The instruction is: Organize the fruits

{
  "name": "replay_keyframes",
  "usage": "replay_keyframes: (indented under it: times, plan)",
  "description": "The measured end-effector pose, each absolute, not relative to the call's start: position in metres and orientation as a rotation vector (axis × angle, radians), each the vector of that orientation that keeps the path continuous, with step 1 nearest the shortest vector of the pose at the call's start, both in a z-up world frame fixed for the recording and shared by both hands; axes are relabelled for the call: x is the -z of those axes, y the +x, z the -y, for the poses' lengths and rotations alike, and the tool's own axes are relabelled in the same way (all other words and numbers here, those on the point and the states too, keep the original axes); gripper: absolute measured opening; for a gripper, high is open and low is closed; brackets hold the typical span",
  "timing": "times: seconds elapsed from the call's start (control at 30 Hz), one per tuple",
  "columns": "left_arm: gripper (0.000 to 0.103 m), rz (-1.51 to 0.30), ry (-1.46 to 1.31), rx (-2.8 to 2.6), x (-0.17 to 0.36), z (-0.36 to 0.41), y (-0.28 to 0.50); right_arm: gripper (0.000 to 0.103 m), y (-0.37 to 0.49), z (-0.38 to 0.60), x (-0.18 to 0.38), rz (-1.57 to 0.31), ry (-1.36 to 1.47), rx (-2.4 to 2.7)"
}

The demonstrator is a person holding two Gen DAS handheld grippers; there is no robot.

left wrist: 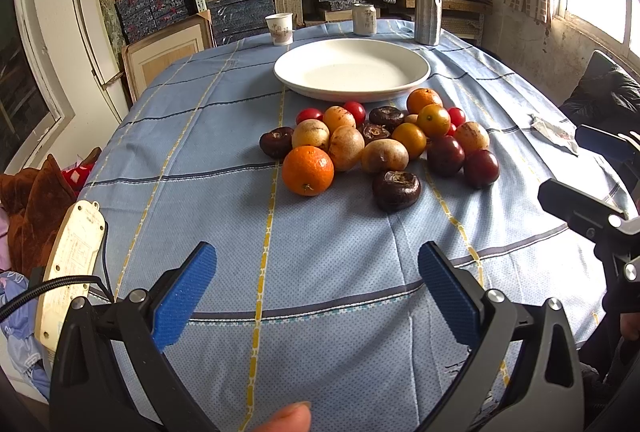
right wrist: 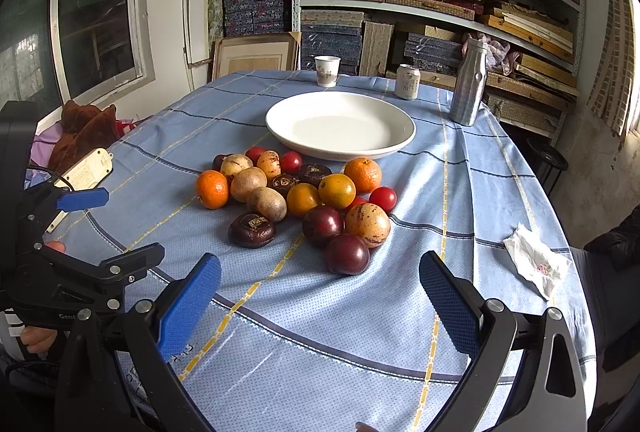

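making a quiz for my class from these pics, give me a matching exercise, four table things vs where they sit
Things:
1. plate
2. bottle
3. tissue
4. paper cup

Places:
A. far edge of the table, left of the can
B. just behind the fruit pile
C. near right, alone on the cloth
D. far right, right of the can

Pairs: 1-B, 2-D, 3-C, 4-A
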State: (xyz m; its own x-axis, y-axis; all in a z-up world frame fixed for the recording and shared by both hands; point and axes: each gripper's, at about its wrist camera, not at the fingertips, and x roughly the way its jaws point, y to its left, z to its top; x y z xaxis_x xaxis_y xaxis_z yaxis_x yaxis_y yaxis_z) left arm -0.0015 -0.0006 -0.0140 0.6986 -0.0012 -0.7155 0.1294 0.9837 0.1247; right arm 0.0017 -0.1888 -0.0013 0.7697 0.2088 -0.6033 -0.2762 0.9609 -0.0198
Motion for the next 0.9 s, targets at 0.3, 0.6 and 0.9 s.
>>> replay_keyframes:
  times: [0.3,0.6,0.9]
  plan:
    - [0.099,-0.797,0.169,0.074,0.015,0.002,-0.003,0.100,0.002,0.188,0.003,-0.644,-0.107,-0.265]
    - [0.099,-0.816,0.159,0.072,0.023,-0.017,0.007,0.100,0.013,0.186,0.022,-0.728,-0.121,-0.332]
    - [0.099,-0.933,0.159,0.143,0.050,-0.038,0.054,0.100,0.047,0.213,0.062,-0.858,-0.014,-0.443]
